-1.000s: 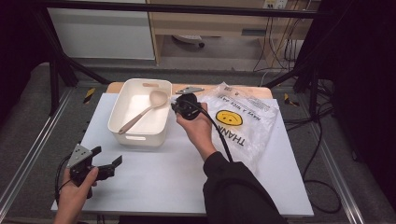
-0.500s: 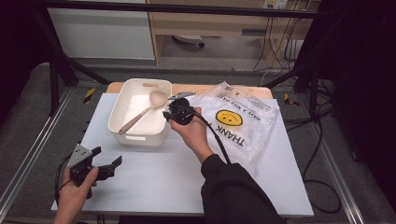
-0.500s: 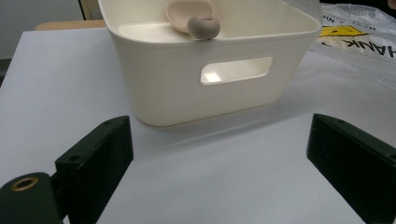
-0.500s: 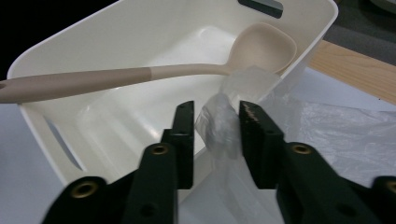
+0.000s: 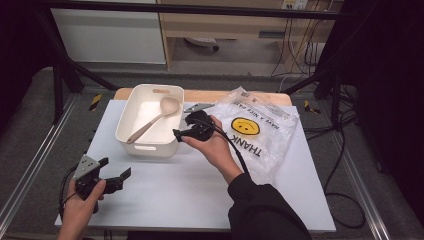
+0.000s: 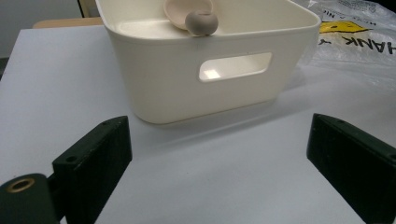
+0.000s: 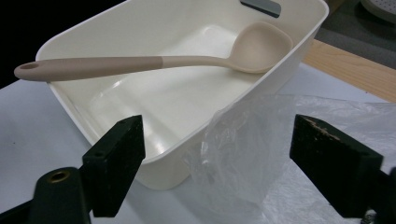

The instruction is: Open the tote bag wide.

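right gripper [image 5: 181, 134]: jaws just spread, plastic bag [image 7: 243, 140] corner loose between | left gripper [image 5: 114, 176]: spread, empty | risk: bag snagged, white bin [image 5: 150, 145] nudged

Two black jaws stand wide apart over the white table [image 6: 56, 84], nothing between them. Ahead sits a cream tub [image 6: 196, 70] (handle slot facing the camera), a spoon [image 6: 196, 18] resting on its rim, a plastic bag [image 6: 355, 42] beside it.
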`<action>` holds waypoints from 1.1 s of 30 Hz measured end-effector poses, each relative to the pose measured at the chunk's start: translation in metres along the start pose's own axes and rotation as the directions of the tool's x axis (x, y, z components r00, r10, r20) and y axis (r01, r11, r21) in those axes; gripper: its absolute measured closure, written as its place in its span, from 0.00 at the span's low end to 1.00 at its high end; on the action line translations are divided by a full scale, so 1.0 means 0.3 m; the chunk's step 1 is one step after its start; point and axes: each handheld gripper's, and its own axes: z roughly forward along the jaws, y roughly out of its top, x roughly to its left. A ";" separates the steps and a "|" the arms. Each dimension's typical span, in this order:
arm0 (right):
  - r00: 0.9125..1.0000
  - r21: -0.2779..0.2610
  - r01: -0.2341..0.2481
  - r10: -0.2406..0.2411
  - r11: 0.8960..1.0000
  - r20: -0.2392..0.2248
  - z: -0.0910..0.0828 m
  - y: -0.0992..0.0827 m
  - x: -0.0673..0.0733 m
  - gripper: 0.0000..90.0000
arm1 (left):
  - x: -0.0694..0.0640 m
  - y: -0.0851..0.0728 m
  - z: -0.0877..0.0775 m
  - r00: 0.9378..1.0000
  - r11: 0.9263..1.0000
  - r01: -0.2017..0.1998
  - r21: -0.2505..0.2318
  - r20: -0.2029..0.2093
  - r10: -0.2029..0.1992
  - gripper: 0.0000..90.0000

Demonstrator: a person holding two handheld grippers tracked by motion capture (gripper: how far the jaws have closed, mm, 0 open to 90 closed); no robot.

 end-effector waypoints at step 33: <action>0.999 -0.040 -0.043 0.044 0.998 0.032 -0.276 -0.118 -0.158 0.06 | 0.006 -0.009 0.009 1.000 1.000 0.022 -0.006 -0.016 -0.022 0.06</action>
